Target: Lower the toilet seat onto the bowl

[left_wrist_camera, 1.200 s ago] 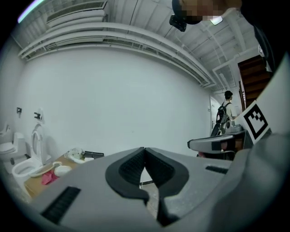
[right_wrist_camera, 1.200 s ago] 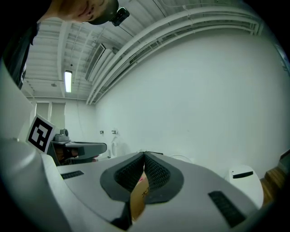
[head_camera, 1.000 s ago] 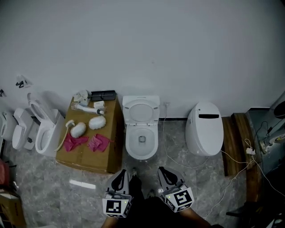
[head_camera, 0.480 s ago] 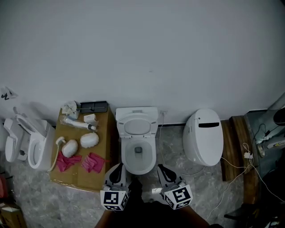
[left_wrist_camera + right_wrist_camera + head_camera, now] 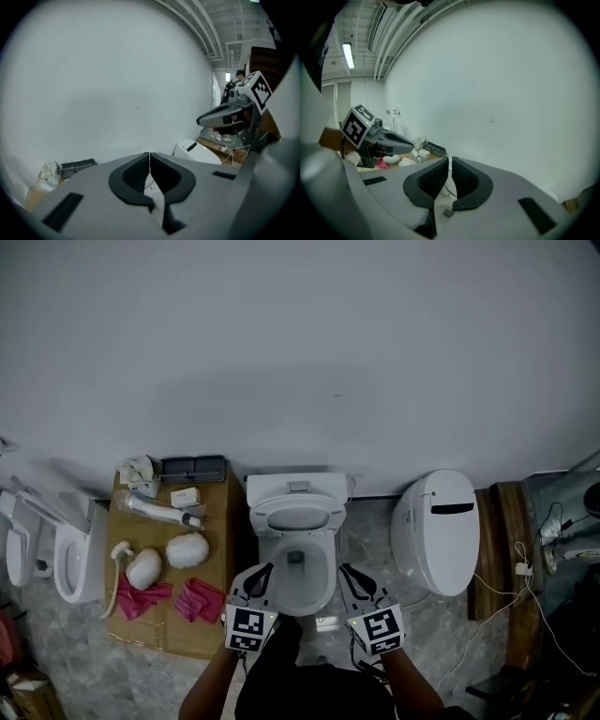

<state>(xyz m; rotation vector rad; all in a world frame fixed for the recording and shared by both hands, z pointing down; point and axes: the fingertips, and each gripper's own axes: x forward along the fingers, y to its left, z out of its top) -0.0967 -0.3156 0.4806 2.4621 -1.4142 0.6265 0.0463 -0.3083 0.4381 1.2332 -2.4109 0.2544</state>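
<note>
Closer now, the toilet seat (image 5: 296, 516) is standing up against the tank (image 5: 296, 487), above the open bowl (image 5: 281, 570). The left claw (image 5: 267, 569) and right claw (image 5: 344, 569) are hovering beside the bowl's front, each pressed together, pinching nothing. A cardboard box (image 5: 223, 549) is sitting just left.

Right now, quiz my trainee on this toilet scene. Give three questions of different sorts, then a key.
1. True or false: the white toilet seat lies flat on the white ceramic bowl.
2. Which of these lies on the brown cardboard box? A) crumpled pink gloves B) a blue towel C) a green bottle
3. Fill in: the fingers of the left gripper and the right gripper are ____ (open or shut).

Key: 1 false, the seat stands raised. 2 A. 3 shut, with nothing between them.
</note>
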